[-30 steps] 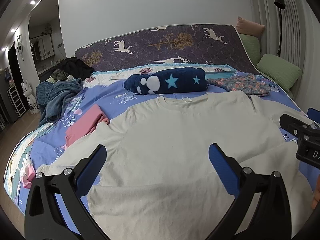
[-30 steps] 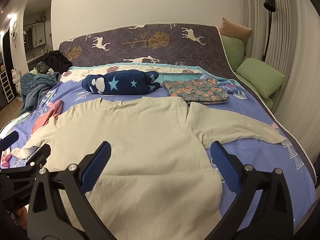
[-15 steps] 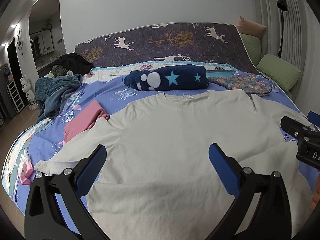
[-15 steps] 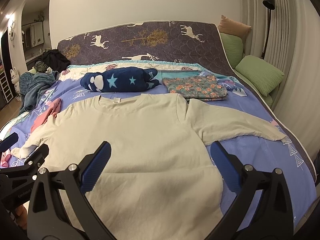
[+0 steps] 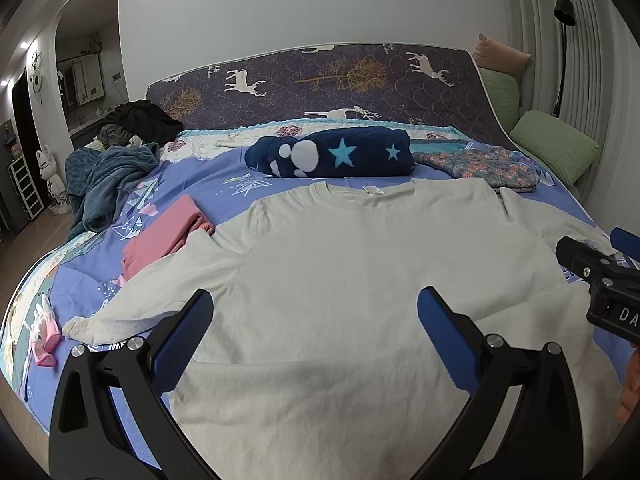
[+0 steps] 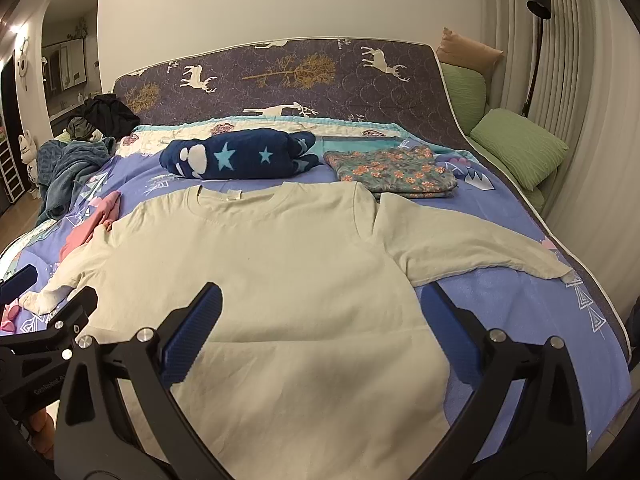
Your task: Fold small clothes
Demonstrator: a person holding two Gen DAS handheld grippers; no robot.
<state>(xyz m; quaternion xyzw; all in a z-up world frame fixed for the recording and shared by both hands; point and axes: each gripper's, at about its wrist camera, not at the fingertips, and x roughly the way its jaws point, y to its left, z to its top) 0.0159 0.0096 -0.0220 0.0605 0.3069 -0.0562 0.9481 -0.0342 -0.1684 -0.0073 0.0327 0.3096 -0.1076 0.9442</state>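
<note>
Left tongs (image 5: 314,332), right tongs (image 6: 320,328) spread above cream shirt (image 6: 280,264); blue bedsheet (image 6: 520,304), deer-print headboard (image 6: 280,76).

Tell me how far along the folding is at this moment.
Done: the cream long-sleeved shirt lies spread flat on the bed, both sleeves out; a floral garment beyond it looks folded. In hand: nothing. The left gripper and right gripper hover open above the hem. Left: every fold of the shirt. The pink garment also sits loosely beside it.
</note>
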